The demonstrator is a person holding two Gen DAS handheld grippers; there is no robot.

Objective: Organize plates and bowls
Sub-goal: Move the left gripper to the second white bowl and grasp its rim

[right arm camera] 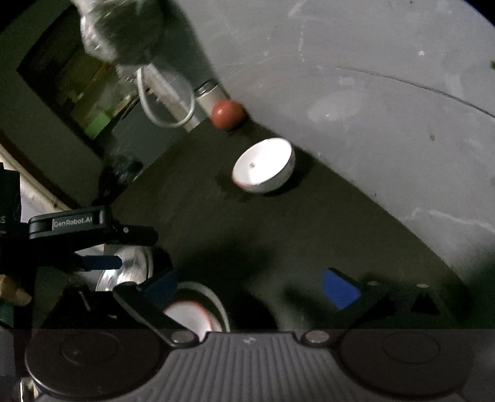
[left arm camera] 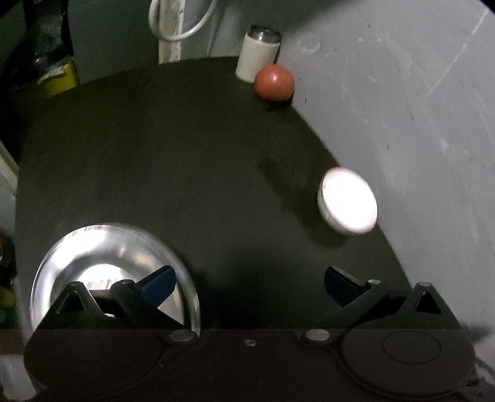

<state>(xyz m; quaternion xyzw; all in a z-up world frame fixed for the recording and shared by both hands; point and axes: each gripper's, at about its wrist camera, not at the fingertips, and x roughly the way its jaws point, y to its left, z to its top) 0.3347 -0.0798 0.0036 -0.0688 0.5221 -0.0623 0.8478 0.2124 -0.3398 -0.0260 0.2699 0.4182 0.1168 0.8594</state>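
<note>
**Both grippers wide open over the dark table, nothing between the fingers**

Left wrist view, left to right. A steel plate [left arm camera: 105, 269] lies at the near left of the dark table [left arm camera: 185, 170], partly hidden behind the gripper's own linkage. The left gripper [left arm camera: 250, 283] has its fingers spread wide; the left blue pad [left arm camera: 157, 283] sits in front of the plate's surface, the other pad is over bare tabletop. Nothing lies between them. Whether the left pad touches the plate cannot be told. Right of centre, near the pale wall [left arm camera: 417, 108], a white bowl [left arm camera: 348, 201] stands alone on the table, blurred. At the far edge, against the wall, a white can [left arm camera: 256, 57] with a metal top stands upright, with a reddish ball [left arm camera: 273, 82] just in front of it, touching or nearly so. A white cable loop [left arm camera: 179, 21] hangs behind the table's far edge.

Right wrist view, left to right. The left gripper's body, labelled, enters from the left above the steel plate. The right gripper [right arm camera: 252, 289] is likewise spread wide, with bare table between its fingers. Behind its left finger sits a second white bowl [right arm camera: 193, 315] with a red rim line, resting in a grey plate [right arm camera: 221, 304]; it lies outside the gap, and contact cannot be told. The first white bowl appears further off, near the wall, well apart from both grippers, tilted by the lens.
</note>
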